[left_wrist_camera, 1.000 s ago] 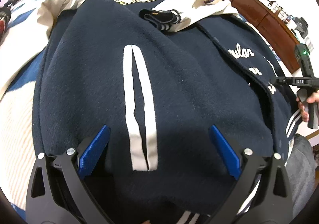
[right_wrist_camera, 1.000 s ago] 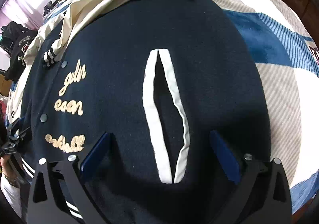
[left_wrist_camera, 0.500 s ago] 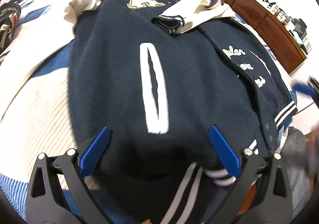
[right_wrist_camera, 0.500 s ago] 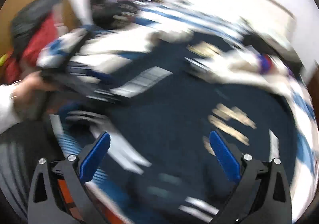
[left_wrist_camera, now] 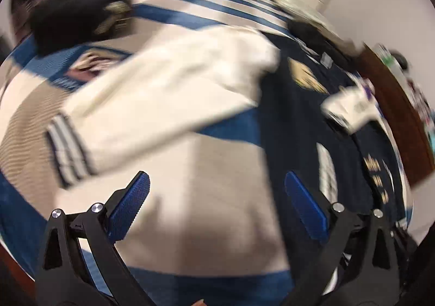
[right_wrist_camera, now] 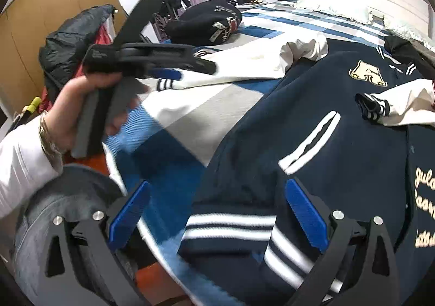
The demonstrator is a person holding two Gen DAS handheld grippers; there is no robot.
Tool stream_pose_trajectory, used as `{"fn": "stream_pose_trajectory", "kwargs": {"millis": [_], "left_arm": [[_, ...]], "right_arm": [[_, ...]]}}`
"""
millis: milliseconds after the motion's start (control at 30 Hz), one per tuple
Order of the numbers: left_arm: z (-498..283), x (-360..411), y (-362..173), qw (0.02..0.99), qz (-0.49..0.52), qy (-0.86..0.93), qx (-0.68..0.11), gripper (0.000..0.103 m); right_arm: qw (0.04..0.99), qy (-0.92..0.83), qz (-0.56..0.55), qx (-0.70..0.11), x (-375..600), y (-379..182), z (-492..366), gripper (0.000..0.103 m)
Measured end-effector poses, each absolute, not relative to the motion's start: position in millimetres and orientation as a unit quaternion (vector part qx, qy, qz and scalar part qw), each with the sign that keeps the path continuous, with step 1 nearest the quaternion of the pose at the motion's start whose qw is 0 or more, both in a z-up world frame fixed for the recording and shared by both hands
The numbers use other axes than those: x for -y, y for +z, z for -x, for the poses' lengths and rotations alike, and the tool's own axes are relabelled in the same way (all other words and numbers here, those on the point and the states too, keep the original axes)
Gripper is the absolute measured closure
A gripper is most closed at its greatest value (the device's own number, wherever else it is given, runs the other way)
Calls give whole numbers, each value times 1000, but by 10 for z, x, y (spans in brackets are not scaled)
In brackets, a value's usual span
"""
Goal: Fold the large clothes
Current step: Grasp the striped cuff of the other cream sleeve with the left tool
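change: both grippers have swung away from the jacket body they hovered over a second ago; the left wrist view is now smeared with motion and faces the outstretched cream sleeve, the right wrist view faces the hem corner.
meaning: judged from this, the body is laid flat and the next fold is the loose sleeve, brought in across the navy front.
jacket: navy varsity jacket lies front-up on the striped bed cover, one cream sleeve already folded over the chest, the other stretched out to the side.
left gripper: left gripper has its fingers wide, nothing between them; the sleeve's striped cuff sits up and to the left of them, apart from the pads.
right gripper: right gripper also spread wide and empty; the striped hem band lies between the fingers, contact not clear.
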State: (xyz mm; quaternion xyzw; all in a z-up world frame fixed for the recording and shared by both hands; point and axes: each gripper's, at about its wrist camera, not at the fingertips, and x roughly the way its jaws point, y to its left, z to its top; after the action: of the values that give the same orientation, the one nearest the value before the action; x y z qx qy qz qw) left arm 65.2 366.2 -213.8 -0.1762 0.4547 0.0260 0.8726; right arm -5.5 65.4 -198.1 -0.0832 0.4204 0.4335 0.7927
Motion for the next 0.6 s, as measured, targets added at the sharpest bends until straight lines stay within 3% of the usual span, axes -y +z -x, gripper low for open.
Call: {"fn": "stream_pose_trajectory", "kwargs": {"millis": [333,600], "left_arm": [[-535,-5212,-2308,837,319,95,-434,5],[-613,-5223,-2686,816,362,56,-447,5]], "right_arm": [[799,383,97,-453,-1033,-2145,-698,5],[785,373,88,-486,-1146,-2379,-1011,5]]}}
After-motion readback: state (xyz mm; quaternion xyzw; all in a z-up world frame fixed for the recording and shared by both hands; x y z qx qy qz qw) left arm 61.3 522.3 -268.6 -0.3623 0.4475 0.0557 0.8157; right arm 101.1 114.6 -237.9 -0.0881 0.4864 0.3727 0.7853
